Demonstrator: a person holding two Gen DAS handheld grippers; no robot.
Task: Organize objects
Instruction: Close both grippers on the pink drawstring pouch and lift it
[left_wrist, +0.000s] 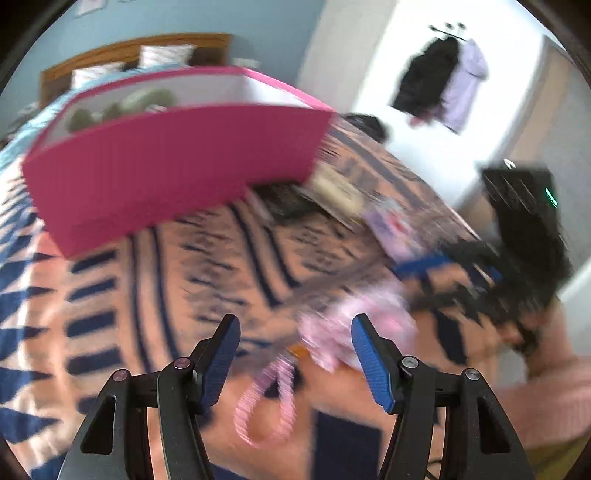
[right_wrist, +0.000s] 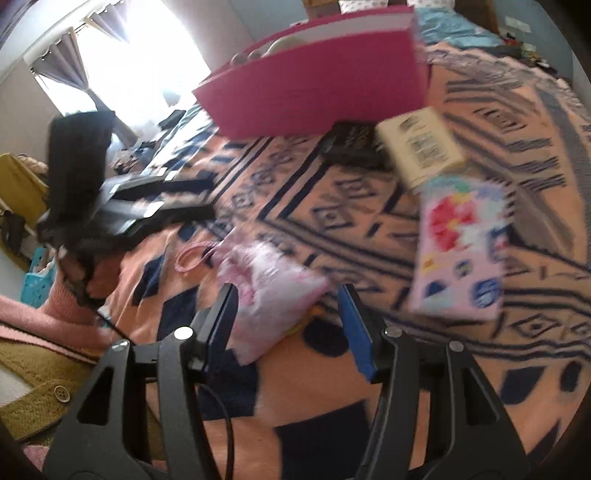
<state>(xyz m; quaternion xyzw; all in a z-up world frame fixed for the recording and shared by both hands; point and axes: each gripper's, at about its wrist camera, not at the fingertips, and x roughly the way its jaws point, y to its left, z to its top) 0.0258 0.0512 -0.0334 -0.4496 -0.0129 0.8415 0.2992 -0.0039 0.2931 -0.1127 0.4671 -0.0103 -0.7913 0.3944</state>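
Two pairs of blue-padded fingers stand spread and empty over a patterned bedspread (right_wrist: 288, 192), both aimed at the same small pink pouch (right_wrist: 269, 291) lying on the bed. Seen from the right wrist, the right gripper (right_wrist: 286, 310) has the pouch partly between its open fingers, though blur leaves it unclear whether they touch it; from the left wrist, the left gripper (left_wrist: 295, 343) hovers with the pouch (left_wrist: 351, 332) just ahead of its right finger and the pouch's looped pink strap (left_wrist: 266, 406) trailing between the two. Farther out on the bedspread, well apart from the pouch, a floral pink booklet (right_wrist: 461, 251) lies flat, with a cream box (right_wrist: 417, 147) and a dark flat item (right_wrist: 351, 144) beyond it, both close against the foot of a pink storage bin (right_wrist: 317, 85). The bin stands upright on the bed and already holds some rounded greenish objects (left_wrist: 122, 105), too smeared to identify. Judging by this layout, sorting is only partly done: a few things sit in the bin, while the pouch, booklet, box and dark item remain loose outside it, and the pouch looks to be the piece in hand.
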